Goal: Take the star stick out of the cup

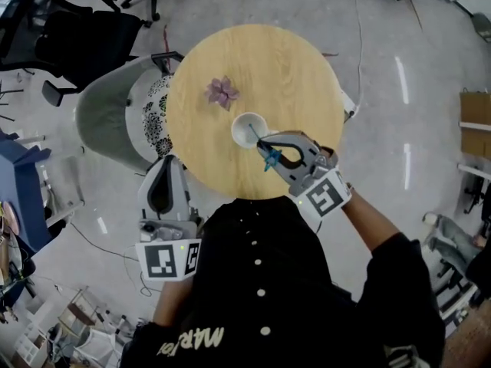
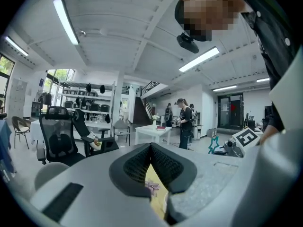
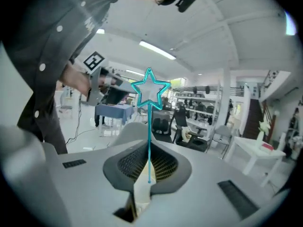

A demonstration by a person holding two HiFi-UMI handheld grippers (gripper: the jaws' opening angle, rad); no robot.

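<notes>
A blue star stick (image 1: pixel 269 158) is pinched in my right gripper (image 1: pixel 265 142), which is shut on its thin shaft. The star end points toward me, and the thin end lies over the mouth of the white cup (image 1: pixel 244 131) on the round wooden table (image 1: pixel 291 75). In the right gripper view the star stick (image 3: pixel 149 90) stands straight up from the right gripper (image 3: pixel 149 167), its lower tip showing between the pads. My left gripper (image 1: pixel 165 162) is shut and empty, just off the table's near-left edge. The left gripper (image 2: pixel 150 148) looks over the table toward the star stick (image 2: pixel 214 143).
A purple paper flower (image 1: pixel 222 92) lies on the table beyond the cup. A grey chair (image 1: pixel 107 121) with a patterned cushion stands against the table's left side. Black office chairs (image 1: pixel 69 29) stand at the far left. People stand in the background (image 2: pixel 183 122).
</notes>
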